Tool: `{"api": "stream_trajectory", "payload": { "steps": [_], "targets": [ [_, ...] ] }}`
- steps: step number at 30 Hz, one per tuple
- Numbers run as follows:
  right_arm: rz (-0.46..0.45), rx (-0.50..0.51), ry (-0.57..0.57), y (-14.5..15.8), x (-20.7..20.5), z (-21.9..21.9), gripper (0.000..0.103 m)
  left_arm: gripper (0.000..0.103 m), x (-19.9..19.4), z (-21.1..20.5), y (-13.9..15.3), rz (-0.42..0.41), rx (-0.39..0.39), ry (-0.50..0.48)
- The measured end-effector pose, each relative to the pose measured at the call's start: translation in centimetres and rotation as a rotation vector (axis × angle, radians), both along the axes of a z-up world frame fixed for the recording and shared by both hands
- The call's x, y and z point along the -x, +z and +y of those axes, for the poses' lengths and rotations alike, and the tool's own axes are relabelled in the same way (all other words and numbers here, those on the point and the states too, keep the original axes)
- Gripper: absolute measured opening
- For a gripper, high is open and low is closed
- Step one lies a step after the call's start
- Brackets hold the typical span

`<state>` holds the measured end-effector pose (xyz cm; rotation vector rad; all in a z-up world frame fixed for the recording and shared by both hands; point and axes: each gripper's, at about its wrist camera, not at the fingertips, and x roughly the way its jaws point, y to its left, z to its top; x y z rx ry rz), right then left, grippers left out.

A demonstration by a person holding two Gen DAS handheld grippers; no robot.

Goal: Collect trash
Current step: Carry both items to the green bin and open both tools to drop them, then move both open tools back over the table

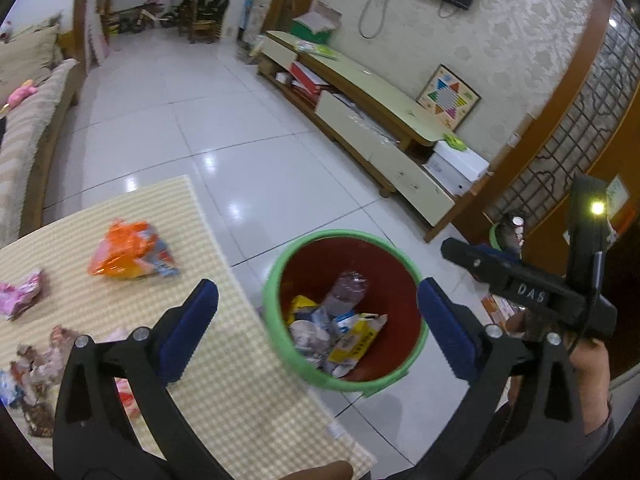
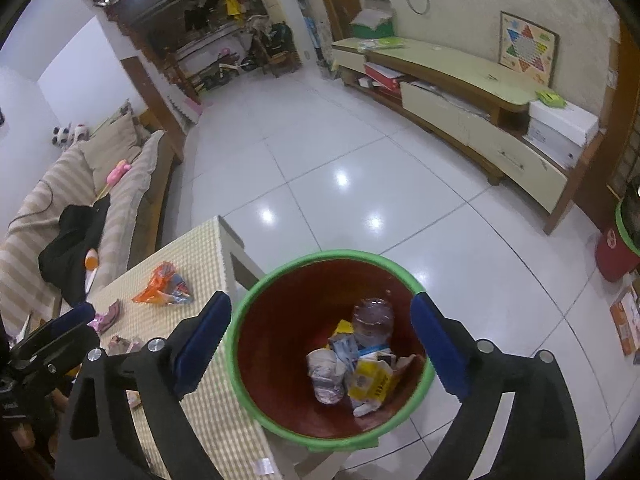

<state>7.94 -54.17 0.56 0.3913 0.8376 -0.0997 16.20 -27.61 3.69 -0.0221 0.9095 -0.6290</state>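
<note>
— So where does the remaining trash lie from the tongs?

— Both sit over the red plastic bin with the green rim (image 2: 328, 258), which stands on the floor against the corner of the table with the yellow checked cloth (image 1: 224, 396). The loose litter is all on that cloth, off to the left of both tools. The crumpled orange foil wrapper (image 1: 130, 254) lies farthest out, its long axis running roughly across the table; the pink wrapper (image 1: 20, 294) and a heap of crumpled scraps (image 1: 36, 364) sit by the near left edge.

— Which hand is nearer?

— The left gripper (image 1: 318, 328), I judge; its left finger already hangs over the cloth, while the right gripper (image 2: 320, 344) is centred on the bin's mouth.

— And the jaws?

— Both spread wide, blue pads well apart, nothing between them and touching nothing. Inside the bin lie a clear plastic bottle (image 2: 372, 316), a yellow packet (image 2: 370, 384) and other wrappers.

— Next, then?

— Probably a swing leftward, back to the table.
</note>
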Motion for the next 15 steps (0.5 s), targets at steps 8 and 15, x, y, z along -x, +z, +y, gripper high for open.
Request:
{"api": "stream_trajectory", "payload": {
  "steps": [8, 15],
  "targets": [
    [-0.022, 0.068, 0.120, 1.2, -1.6, 6.0, 0.092, 0.098, 1.3, 7.5, 0.8, -0.018, -0.011, 0.113],
    [-0.022, 0.108, 0.234, 1.4, -2.9, 11.9, 0.092, 0.098, 2.7, 14.4, 1.0, -0.026, -0.040, 0.211]
  ]
}}
